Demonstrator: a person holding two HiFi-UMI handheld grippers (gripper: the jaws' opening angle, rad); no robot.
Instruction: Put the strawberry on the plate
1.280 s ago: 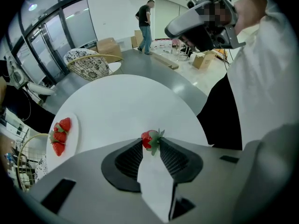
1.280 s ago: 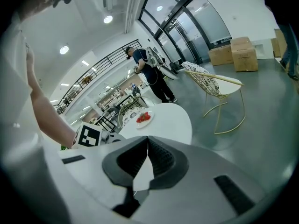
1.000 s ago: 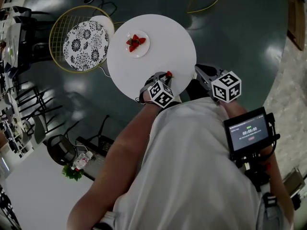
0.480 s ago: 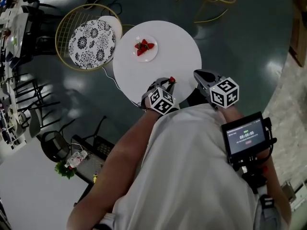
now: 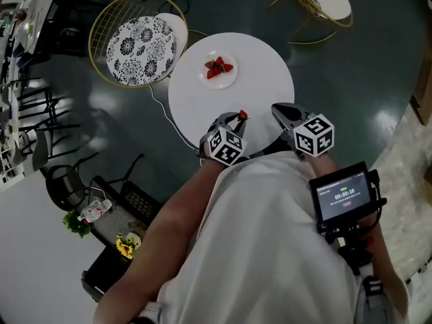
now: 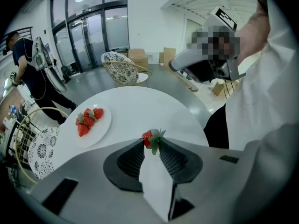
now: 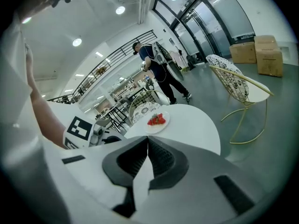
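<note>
Carrying step in hand: your left tool [image 6: 152, 143] pinches the strawberry [image 6: 149, 136] at the very tips of its jaws, with the green calyx showing between them. The fruit looks lifted clear of the table [image 5: 263, 59], over its near part.

The plate [image 6: 103, 121] sits toward the far side of the table, well apart from the held fruit and ahead-left along the jaws. It already carries a few plated strawberries [image 6: 86, 120] clustered on one side; the side nearer you is bare.

Your right tool [image 7: 146, 141] has its jaws pressed together with nothing between them. It hangs by the table's near right edge and is not engaged.

Judgement: pick done, placement not yet done. The next move calls for a reach forward and a little left, then lowering until the fruit is just over the bare part of the plate, then spreading the jaws. The grip is at the tips only, so a jolt could drop the fruit short.
</note>
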